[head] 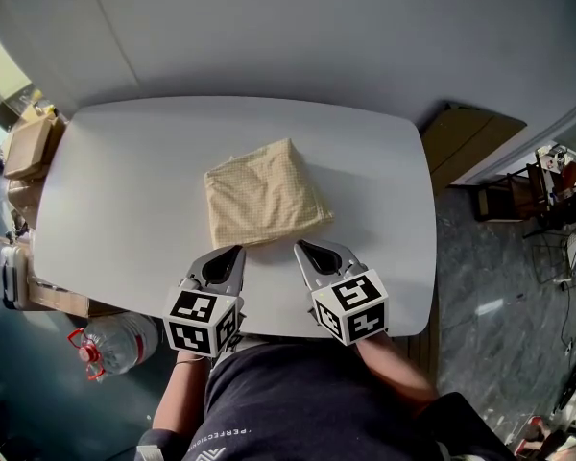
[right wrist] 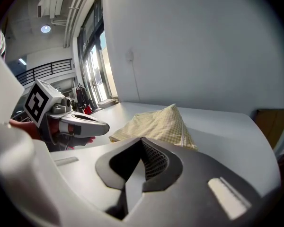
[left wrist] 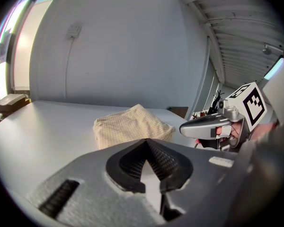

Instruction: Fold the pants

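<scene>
The pants (head: 261, 196) lie folded into a small yellow checked bundle in the middle of the white table (head: 125, 190). In the left gripper view the pants (left wrist: 131, 126) sit just ahead of the jaws, and in the right gripper view the pants (right wrist: 157, 126) sit likewise. My left gripper (head: 238, 253) is shut and empty, held near the table's front edge, short of the bundle. My right gripper (head: 300, 247) is shut and empty beside it, also clear of the cloth. Each gripper shows in the other's view: the right gripper (left wrist: 183, 128) and the left gripper (right wrist: 107, 126).
Cardboard boxes (head: 27, 147) stand off the table's left end and a large water bottle (head: 115, 344) lies on the floor at the left. A wooden board (head: 466, 142) leans at the right. A wall runs behind the table's far edge.
</scene>
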Available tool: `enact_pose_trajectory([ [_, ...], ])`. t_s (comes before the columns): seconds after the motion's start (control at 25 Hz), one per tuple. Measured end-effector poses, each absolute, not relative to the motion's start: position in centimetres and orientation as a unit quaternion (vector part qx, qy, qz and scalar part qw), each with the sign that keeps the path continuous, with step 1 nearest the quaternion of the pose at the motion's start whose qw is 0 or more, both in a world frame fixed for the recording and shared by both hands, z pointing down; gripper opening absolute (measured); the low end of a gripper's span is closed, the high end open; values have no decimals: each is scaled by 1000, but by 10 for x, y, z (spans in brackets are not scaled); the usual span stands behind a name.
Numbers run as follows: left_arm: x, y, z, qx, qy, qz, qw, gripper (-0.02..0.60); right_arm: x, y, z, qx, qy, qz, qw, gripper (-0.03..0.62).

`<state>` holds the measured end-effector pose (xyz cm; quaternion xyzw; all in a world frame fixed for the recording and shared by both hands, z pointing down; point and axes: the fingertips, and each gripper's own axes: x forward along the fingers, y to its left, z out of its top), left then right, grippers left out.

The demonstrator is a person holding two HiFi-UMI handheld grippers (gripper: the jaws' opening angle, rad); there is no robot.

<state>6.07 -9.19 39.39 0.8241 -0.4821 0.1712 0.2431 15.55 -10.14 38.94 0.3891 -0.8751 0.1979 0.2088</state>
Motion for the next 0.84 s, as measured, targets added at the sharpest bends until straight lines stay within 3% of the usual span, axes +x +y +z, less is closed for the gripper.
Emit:
enact_pose_trajectory([
  [0.84, 87, -87, 389, 847, -434, 207, 225, -5, 146, -97, 384, 367, -881, 232, 186, -1],
])
